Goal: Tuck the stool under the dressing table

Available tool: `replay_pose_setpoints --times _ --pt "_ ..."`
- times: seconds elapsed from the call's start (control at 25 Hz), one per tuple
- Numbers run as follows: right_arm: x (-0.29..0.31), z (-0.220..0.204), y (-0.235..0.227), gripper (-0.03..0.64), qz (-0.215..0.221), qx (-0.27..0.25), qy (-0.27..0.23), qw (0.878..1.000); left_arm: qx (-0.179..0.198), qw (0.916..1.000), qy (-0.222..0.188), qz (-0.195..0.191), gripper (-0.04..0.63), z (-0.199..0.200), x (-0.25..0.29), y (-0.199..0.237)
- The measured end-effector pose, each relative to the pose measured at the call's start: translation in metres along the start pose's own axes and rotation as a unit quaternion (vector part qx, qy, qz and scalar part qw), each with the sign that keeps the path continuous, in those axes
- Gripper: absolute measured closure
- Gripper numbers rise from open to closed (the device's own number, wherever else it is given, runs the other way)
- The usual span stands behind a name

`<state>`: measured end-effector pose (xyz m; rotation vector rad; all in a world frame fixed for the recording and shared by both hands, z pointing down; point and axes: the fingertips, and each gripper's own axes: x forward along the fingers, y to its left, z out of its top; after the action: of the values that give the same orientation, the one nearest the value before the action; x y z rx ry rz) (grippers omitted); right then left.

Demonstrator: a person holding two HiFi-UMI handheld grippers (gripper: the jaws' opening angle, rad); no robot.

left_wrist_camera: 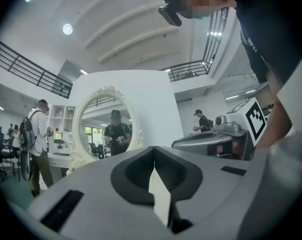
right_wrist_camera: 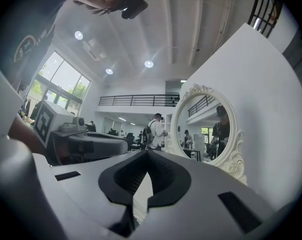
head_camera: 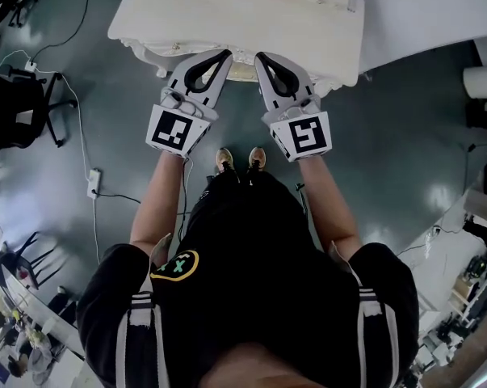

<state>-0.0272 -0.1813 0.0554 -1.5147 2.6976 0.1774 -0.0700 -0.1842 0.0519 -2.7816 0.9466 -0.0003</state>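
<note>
A white dressing table [head_camera: 308, 31] stands at the top of the head view. Under its front edge a pale patch [head_camera: 241, 72] shows between my grippers; whether it is the stool's seat I cannot tell. My left gripper [head_camera: 226, 54] and right gripper [head_camera: 259, 56] are held side by side, level, tips at the table's front edge. Both are shut with nothing between the jaws. In the left gripper view the shut tips [left_wrist_camera: 154, 149] face the table's oval mirror [left_wrist_camera: 106, 124], with the right gripper [left_wrist_camera: 216, 143] alongside. The right gripper view shows its shut tips [right_wrist_camera: 148, 152] before the same mirror [right_wrist_camera: 206, 129].
A black chair [head_camera: 21, 107] stands on the dark floor at the left, with a power strip [head_camera: 92, 183] and cables near it. A white panel [head_camera: 425, 10] rises behind the table at the right. My shoes [head_camera: 239, 160] are just short of the table. People [left_wrist_camera: 40, 134] stand in the background.
</note>
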Motion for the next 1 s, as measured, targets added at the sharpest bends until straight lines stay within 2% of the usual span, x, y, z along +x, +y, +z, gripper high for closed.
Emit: replay_pose_setpoints --times 0.08,0.24,0.52,0.84,1.0 --pt "-0.001 -0.003 -0.005 0.595 0.001 -0.007 0.008 1.0 0.011 0.9999 0.004 0.0 0.575 -0.005 0.002 0.003" --pt "-0.001 -0.001 -0.007 0.595 0.001 -0.01 0.011 1.0 -0.017 0.9999 -0.003 0.003 0.575 0.007 0.006 0.001" --pt "0.0 -0.003 -0.008 0.595 0.005 -0.022 0.017 1.0 -0.015 0.9999 -0.001 0.004 0.575 0.007 0.007 0.0" --pt "0.003 0.001 -0.006 0.597 0.011 -0.013 0.006 1.0 0.013 0.9998 0.016 0.006 0.575 -0.011 0.004 0.006" --pt "0.005 0.001 -0.005 0.597 0.013 -0.012 0.001 1.0 -0.009 0.9998 0.011 0.01 0.575 -0.004 0.007 0.004"
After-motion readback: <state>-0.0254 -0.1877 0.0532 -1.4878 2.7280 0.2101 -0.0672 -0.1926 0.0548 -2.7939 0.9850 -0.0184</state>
